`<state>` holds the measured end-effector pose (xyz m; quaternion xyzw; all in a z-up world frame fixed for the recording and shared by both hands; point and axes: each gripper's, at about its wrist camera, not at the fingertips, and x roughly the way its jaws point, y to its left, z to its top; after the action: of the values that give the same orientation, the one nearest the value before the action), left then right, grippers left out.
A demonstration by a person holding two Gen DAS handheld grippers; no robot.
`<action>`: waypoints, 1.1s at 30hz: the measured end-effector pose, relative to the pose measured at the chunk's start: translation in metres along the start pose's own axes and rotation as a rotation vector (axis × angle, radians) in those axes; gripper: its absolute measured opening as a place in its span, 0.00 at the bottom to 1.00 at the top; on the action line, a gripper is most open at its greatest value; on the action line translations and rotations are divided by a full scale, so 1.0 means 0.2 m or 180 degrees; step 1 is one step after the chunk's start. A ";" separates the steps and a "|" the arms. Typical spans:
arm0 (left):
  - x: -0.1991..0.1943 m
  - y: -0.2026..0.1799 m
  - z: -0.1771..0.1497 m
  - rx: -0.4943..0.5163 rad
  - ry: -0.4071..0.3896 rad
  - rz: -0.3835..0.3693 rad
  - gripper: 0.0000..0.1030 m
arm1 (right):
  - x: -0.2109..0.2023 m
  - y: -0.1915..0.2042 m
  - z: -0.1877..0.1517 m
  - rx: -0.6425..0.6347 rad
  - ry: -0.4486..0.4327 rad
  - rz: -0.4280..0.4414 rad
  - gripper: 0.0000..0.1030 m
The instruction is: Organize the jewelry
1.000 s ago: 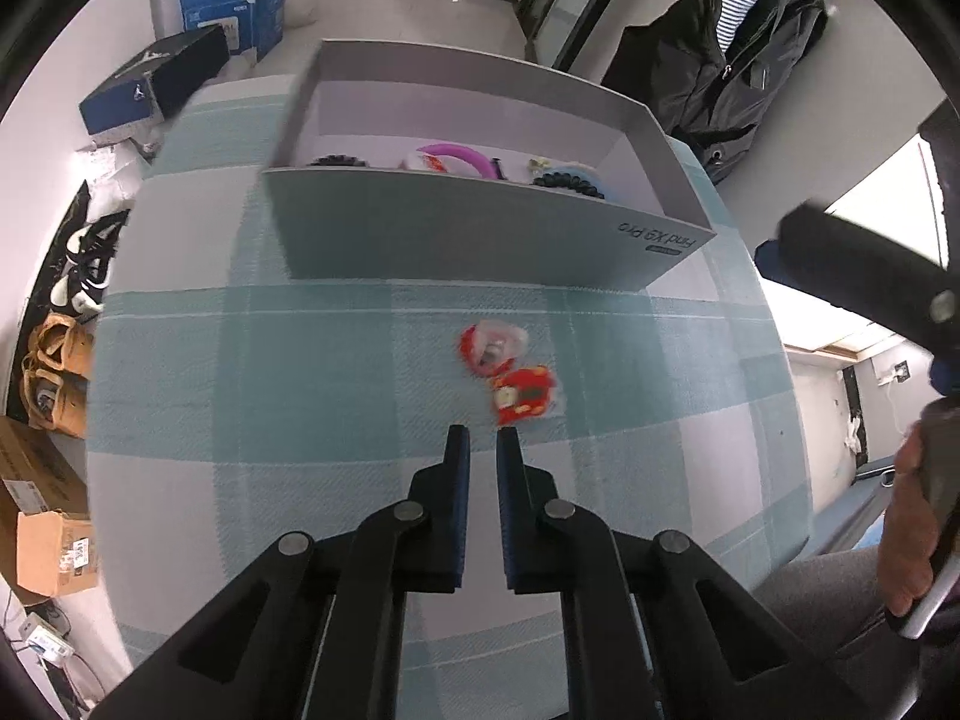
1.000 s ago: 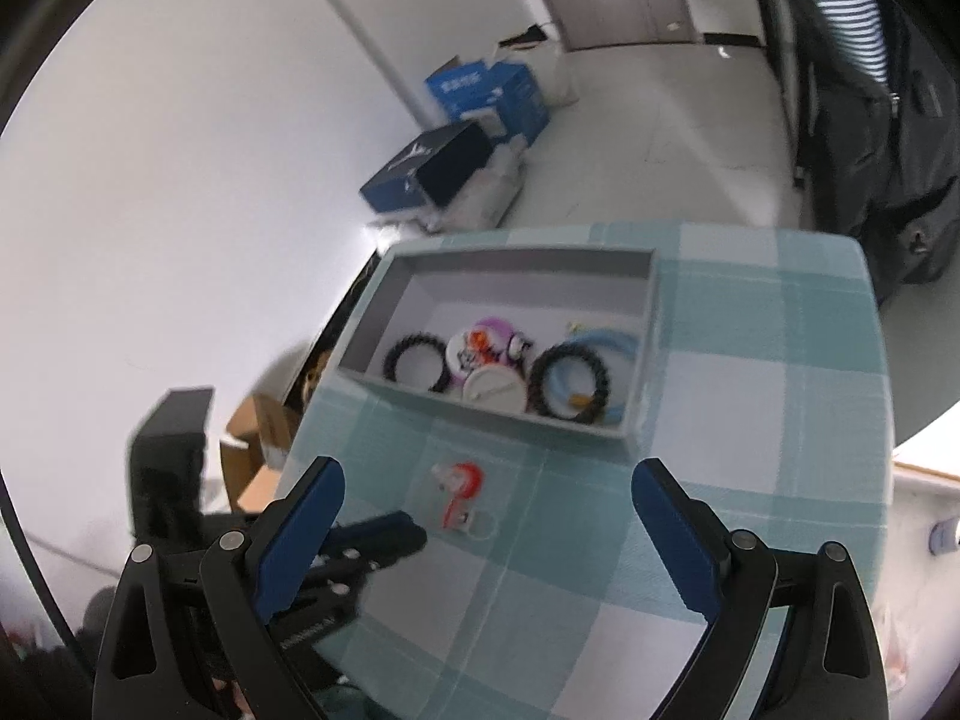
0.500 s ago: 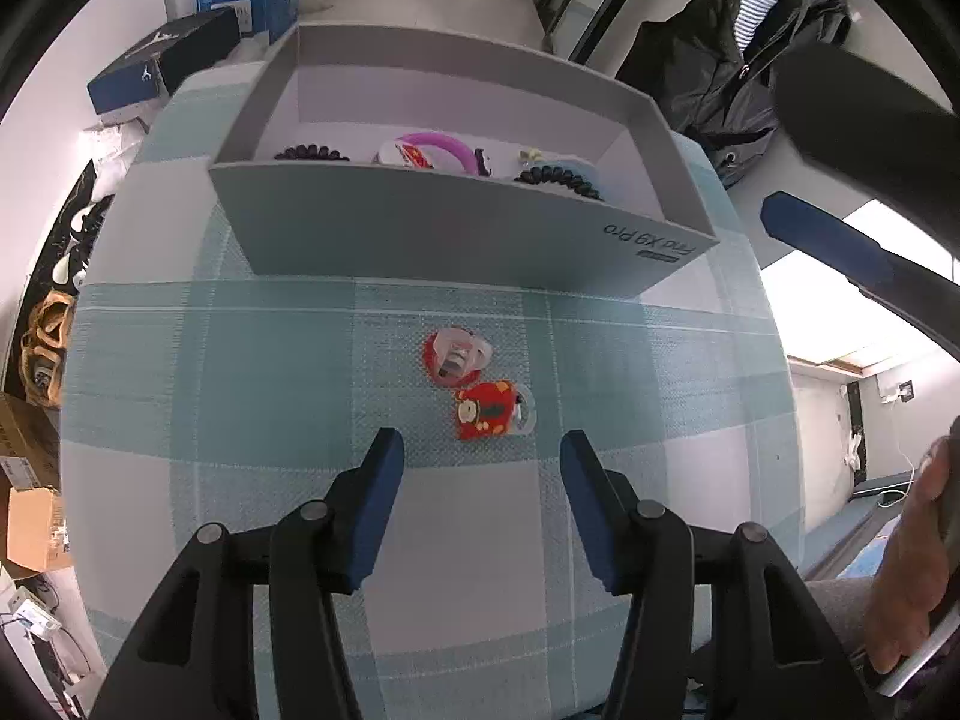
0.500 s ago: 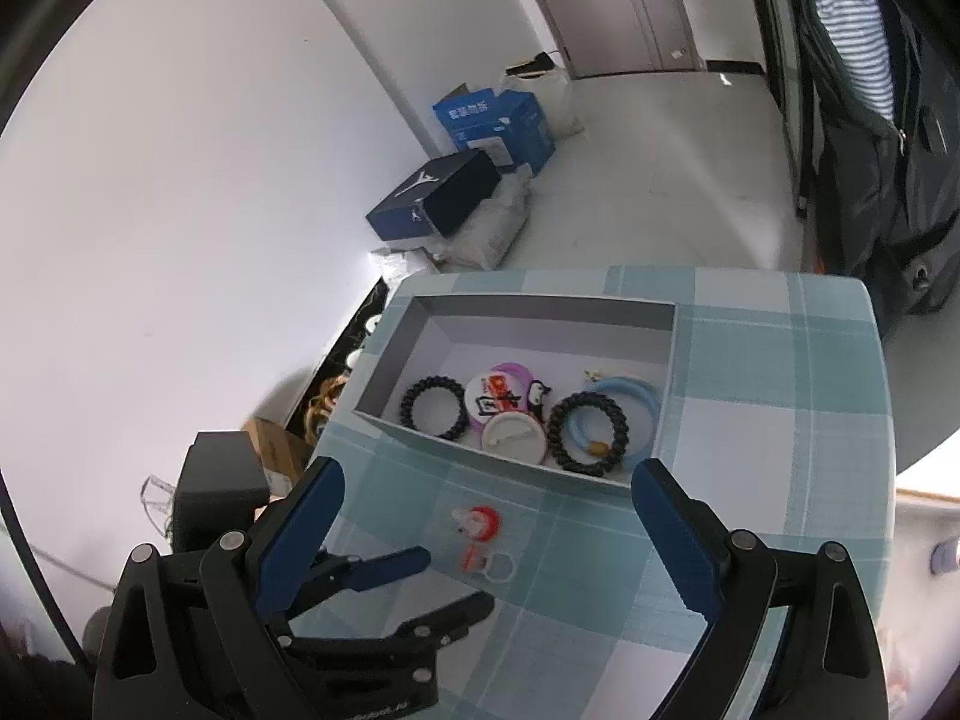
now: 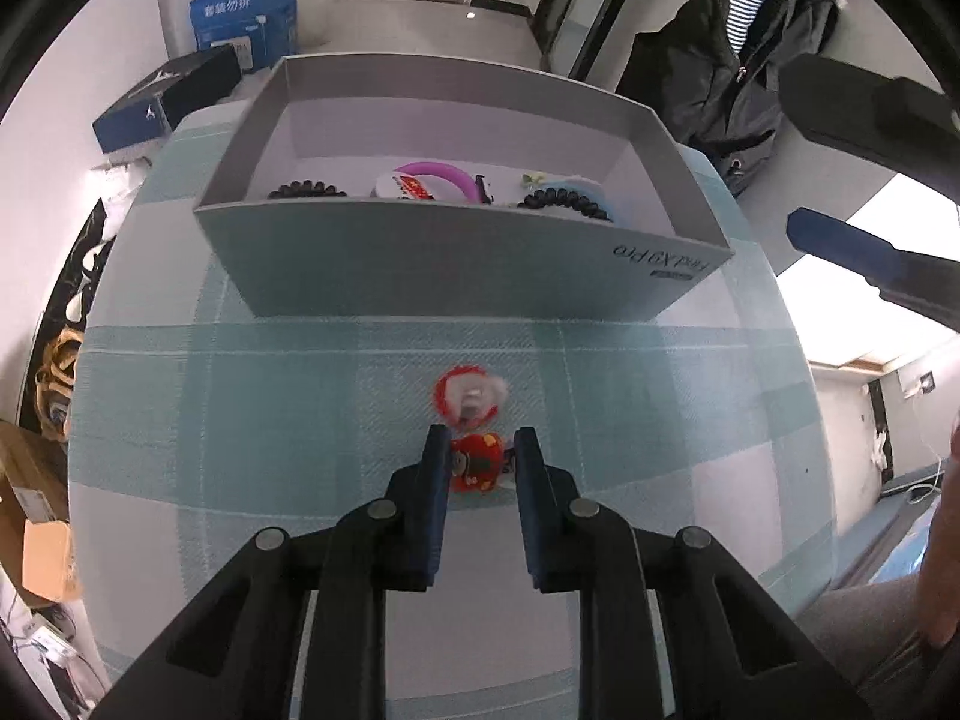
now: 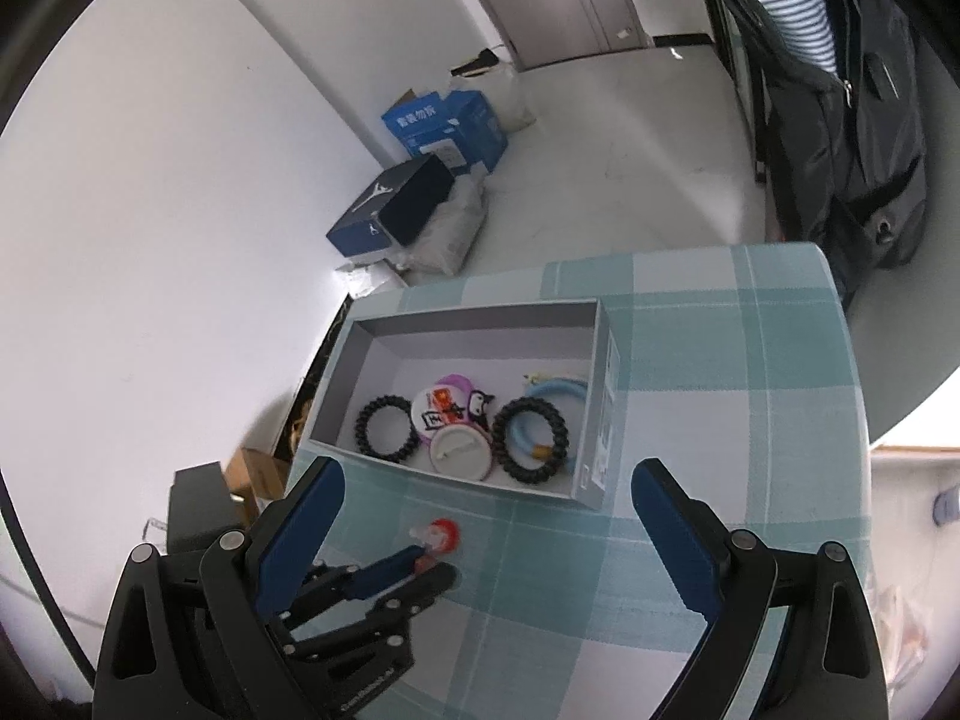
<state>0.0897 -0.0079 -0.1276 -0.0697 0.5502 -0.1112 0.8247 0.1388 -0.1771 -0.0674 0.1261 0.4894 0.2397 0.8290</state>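
Checked tablecloth (image 5: 300, 408), two red charms, left hand-held gripper (image 5: 477, 450) closing around one red charm (image 5: 477, 468), right hand-held gripper (image 6: 486, 486) spread wide.

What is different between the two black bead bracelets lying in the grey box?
In the right wrist view, the left bracelet looks smaller and lies by itself on the floor of the grey box. The right bracelet looks larger and chunkier, and lies overlapping a light blue ring with a small orange piece inside its loop. Both are black beaded loops lying flat in the box.
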 end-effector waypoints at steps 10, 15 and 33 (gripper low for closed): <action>-0.20 0.19 0.00 -0.0338 -0.0298 -0.0021 0.15 | 0.12 0.09 -0.11 -0.0235 0.0332 0.0224 0.94; -0.33 0.30 0.06 -0.0587 -0.0612 -0.0025 0.15 | 0.23 0.18 -0.19 -0.0490 0.0494 0.0153 0.93; -0.42 0.47 0.05 -0.0950 -0.0852 -0.0140 0.16 | 0.49 0.32 -0.23 -0.1013 0.0778 -0.0270 0.37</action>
<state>0.0784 0.1050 -0.0708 -0.2174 0.4443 -0.0361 0.8683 0.1204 -0.0724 -0.1356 -0.0573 0.5471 0.2924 0.7822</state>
